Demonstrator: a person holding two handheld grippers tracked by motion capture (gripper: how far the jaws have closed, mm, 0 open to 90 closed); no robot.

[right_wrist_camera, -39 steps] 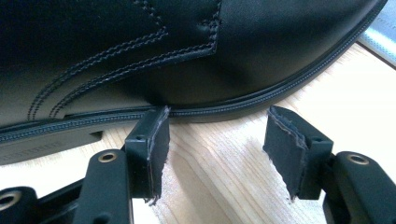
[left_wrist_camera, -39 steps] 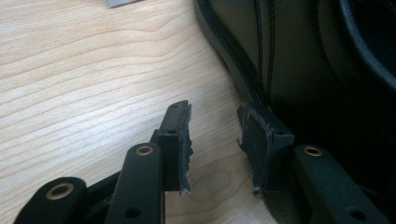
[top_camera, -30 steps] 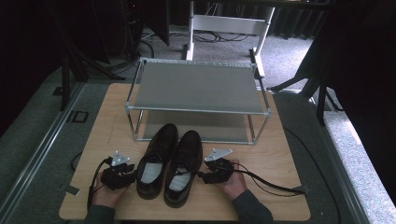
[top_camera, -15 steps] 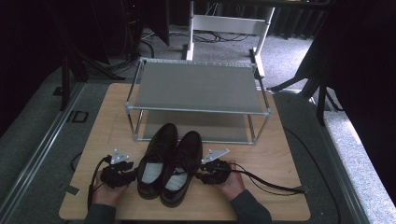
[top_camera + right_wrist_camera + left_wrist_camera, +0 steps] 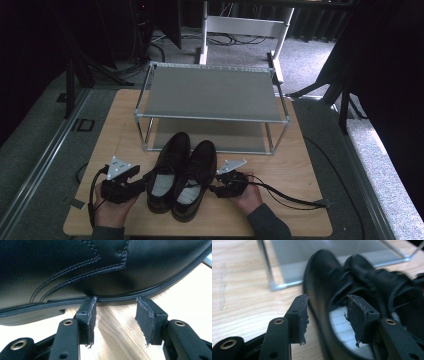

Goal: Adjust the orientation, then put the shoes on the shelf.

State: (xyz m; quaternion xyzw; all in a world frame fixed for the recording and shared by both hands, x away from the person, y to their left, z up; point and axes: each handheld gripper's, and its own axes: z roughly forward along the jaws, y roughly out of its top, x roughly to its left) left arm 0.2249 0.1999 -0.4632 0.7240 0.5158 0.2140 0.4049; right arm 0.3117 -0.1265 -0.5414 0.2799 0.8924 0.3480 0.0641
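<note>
Left tongs (image 5: 327,320) straddle the left shoe's (image 5: 324,290) side (tilted down).

L gripper (image 5: 142,183) lifted off table, jaws just opened, straddling left shoe (image 5: 167,170) rim.

A pair of black leather lace-up dress shoes stands side by side on the wooden bench (image 5: 295,165), close to its near edge and about midway between its left and right edges. The left shoe (image 5: 169,170) and the right shoe (image 5: 196,177) touch along their inner sides, upright on their soles, toes pointing toward the far edge and angled slightly right. Pale striped insoles show in both openings. The right shoe sits a little nearer the near edge.
</note>
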